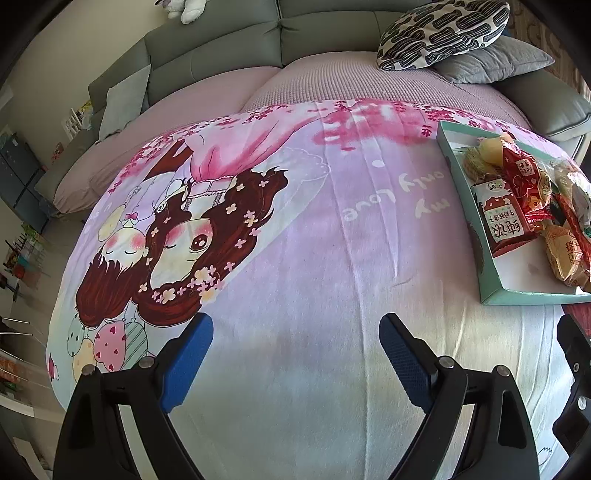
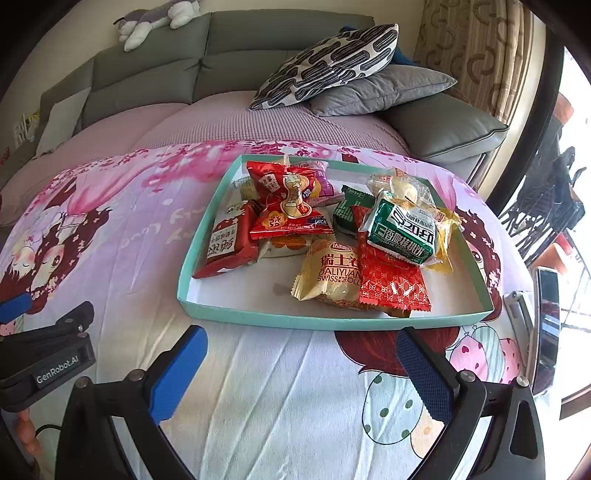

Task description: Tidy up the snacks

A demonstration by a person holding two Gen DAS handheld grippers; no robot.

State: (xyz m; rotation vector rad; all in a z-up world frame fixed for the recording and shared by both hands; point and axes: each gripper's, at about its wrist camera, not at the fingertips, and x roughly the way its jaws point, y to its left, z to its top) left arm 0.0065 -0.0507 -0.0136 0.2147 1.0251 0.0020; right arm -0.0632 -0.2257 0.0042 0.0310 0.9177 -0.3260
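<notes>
A teal-rimmed shallow tray (image 2: 332, 320) sits on a cartoon-print cloth and holds several wrapped snacks: a red packet (image 2: 291, 206), a green-and-white packet (image 2: 402, 232), a yellow Swiss roll packet (image 2: 332, 273), a red patterned packet (image 2: 391, 284) and a dark red packet (image 2: 229, 243). The tray also shows at the right in the left wrist view (image 1: 465, 206). My right gripper (image 2: 301, 354) is open and empty, just in front of the tray's near rim. My left gripper (image 1: 295, 343) is open and empty over bare cloth, left of the tray.
A grey sofa (image 2: 258, 48) with a patterned cushion (image 2: 332, 62) and a grey cushion (image 2: 384, 88) stands behind the cloth. A plush toy (image 2: 155, 20) lies on the sofa back. A phone on a stand (image 2: 546, 325) is at the right edge.
</notes>
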